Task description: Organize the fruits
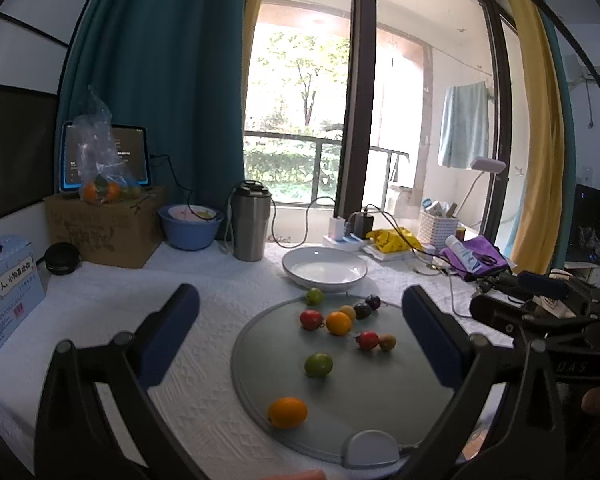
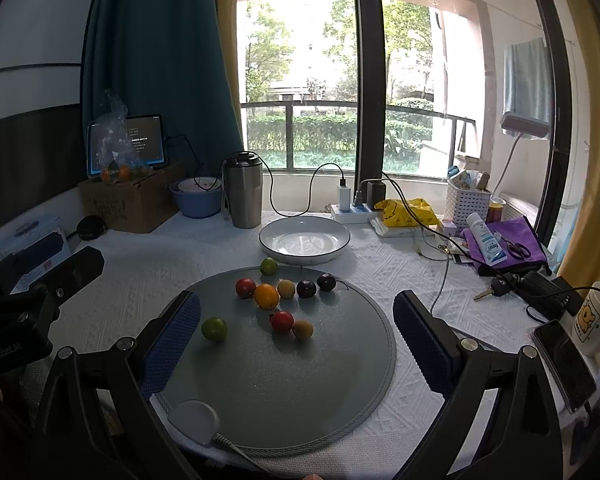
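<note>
the white bowl (image 2: 304, 239) is waiting empty, so nothing is sorted yet (my judgement). all the small fruits (image 2: 266, 296) are lying on the round grey mat (image 2: 340, 380). left tool (image 1: 300, 320) and right tool (image 2: 297, 320) are hanging wide open, holding nothing.

White embossed cloth (image 2: 400, 276) covers the worktop. On the grey round mat (image 2: 340, 360): red (image 2: 282, 321), orange (image 2: 266, 296), green (image 2: 214, 329) and dark purple (image 2: 306, 289) fruits. The plate (image 2: 305, 240) is white, dark-rimmed.
</note>
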